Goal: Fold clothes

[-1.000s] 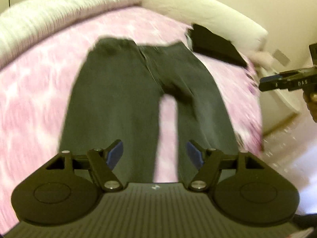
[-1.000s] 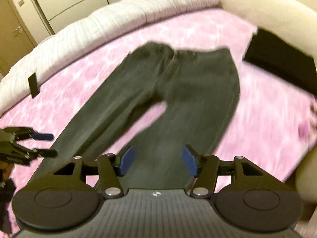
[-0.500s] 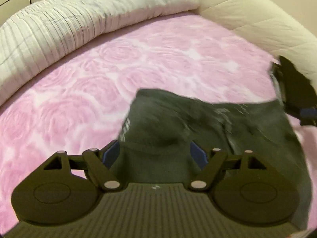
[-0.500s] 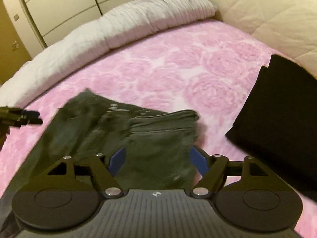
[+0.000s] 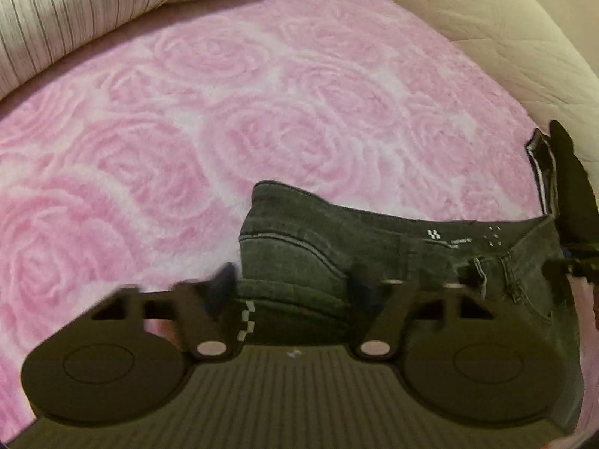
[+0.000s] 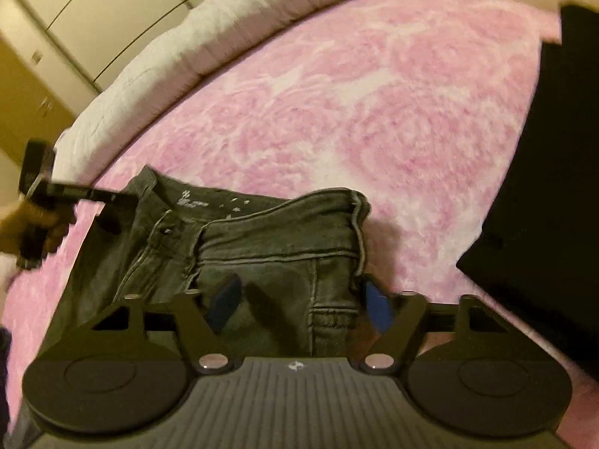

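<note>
Dark grey jeans (image 5: 337, 247) lie flat on the pink rose-patterned bedspread (image 5: 232, 142), waistband away from me. In the left wrist view my left gripper (image 5: 290, 286) stands open low over the left waist corner, denim between its fingers. My right gripper (image 6: 301, 303) is open too, straddling the right waist corner of the jeans (image 6: 269, 239) beside a pocket seam. A hand (image 6: 33, 224) holds the left gripper (image 6: 75, 194) at the far side of the waistband. The right gripper's tip (image 5: 578, 265) shows at the left view's right edge.
A folded black garment (image 6: 554, 149) lies on the bed just right of the jeans, also seen as the black garment (image 5: 569, 187). A striped white duvet (image 5: 112, 11) rolls along the far edge. A cream quilted cushion (image 5: 505, 37) borders the right. Wardrobe doors (image 6: 93, 11) stand behind.
Both grippers have travelled up from the trouser legs to the waistband and dropped close to the cloth. They stay open. The jeans have not visibly shifted.
</note>
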A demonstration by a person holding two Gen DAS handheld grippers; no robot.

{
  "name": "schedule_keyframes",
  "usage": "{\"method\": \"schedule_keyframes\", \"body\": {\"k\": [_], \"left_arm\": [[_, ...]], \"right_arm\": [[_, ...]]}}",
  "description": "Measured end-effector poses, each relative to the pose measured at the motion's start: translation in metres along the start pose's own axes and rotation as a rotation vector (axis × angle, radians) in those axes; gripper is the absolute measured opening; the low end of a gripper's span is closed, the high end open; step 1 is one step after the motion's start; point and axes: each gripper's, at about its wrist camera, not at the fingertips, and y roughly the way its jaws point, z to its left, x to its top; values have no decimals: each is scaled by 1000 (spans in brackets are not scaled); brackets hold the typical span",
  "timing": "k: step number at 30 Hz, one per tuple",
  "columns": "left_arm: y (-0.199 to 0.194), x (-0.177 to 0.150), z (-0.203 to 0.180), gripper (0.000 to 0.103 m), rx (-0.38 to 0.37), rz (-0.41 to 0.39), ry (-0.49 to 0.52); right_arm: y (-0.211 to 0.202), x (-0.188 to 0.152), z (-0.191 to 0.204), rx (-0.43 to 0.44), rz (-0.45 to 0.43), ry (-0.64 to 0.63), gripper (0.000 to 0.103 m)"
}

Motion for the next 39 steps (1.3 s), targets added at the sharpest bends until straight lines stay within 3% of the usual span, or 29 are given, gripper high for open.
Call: {"method": "schedule_keyframes", "body": {"k": [4,8,16,18,20,21,24,27,29,34,39], "left_arm": [[-28,-3,-3,23,-25,-70,4],[-57,5,-13,12,6,-129,69],[-98,64,-12,12,144,-305,112],[-92,76,-10,39,222,-315,103],[-89,78,-6,46,269,-334,37],[-88,79,-4,46,292,-343,3],[-92,56,-12,52,281,-312,-3],[-98,22,-22,56,267,-257,11],[-108,-12,-26,57,233,-225,-20],[-127,-124,-76,62,133,-120,-145],[-161,-247,-144,62,56,43,-127]], "right_arm": [[-3,1,1,-12,1,33,13],[-19,13,15,-28,-20,-21,10],[-22,78,36,-27,-166,-124,8],[-10,99,40,-34,-199,-146,10],[4,118,42,-47,-215,-168,15],[15,121,43,-66,-190,-183,25],[20,104,50,-102,-140,-205,30],[3,68,60,-93,-118,-184,51],[-9,44,66,-86,-104,-170,50],[-38,-16,82,-70,-67,-134,50],[-72,-97,113,-49,32,-47,52]]}}
